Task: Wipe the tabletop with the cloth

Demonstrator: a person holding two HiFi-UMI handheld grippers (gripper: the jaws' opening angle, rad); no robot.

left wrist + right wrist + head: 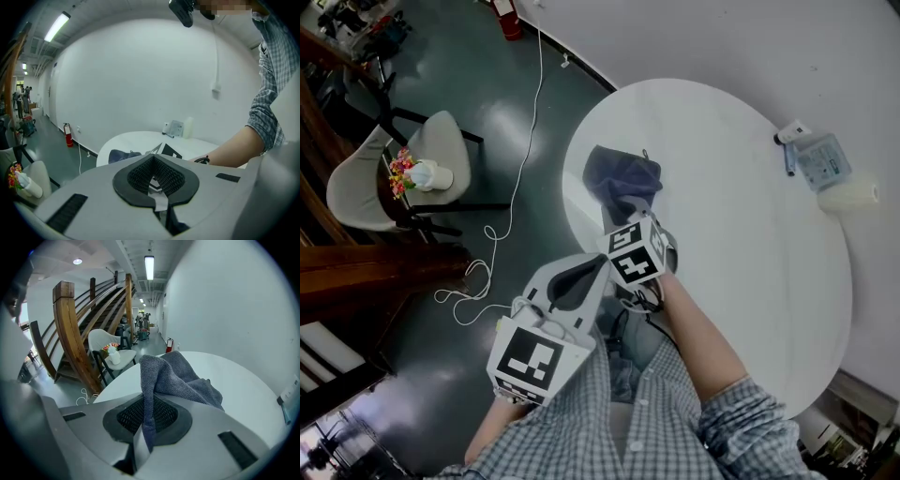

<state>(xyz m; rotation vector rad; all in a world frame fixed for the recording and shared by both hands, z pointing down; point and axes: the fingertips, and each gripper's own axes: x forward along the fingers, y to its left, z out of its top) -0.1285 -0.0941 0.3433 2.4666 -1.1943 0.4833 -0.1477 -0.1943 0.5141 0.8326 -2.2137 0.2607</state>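
A blue-grey cloth (623, 178) lies bunched on the left part of the round white table (741, 253). My right gripper (626, 212) is shut on its near edge. In the right gripper view a fold of the cloth (178, 376) rises from the closed jaws of the right gripper (146, 430) and drapes onto the table (243, 394). My left gripper (577, 278) hovers off the table's near-left edge, over the floor. Seen in the left gripper view, the left gripper (157, 187) is shut with nothing in it, and the cloth (119, 155) and table (140, 140) lie beyond it.
A pen (789, 159), a flat packet (820, 161) and a white roll (848, 197) sit at the table's far right edge. On the dark floor to the left stand a chair (356, 183) and a side table with a flower pot (420, 174). A white cable (502, 225) trails there.
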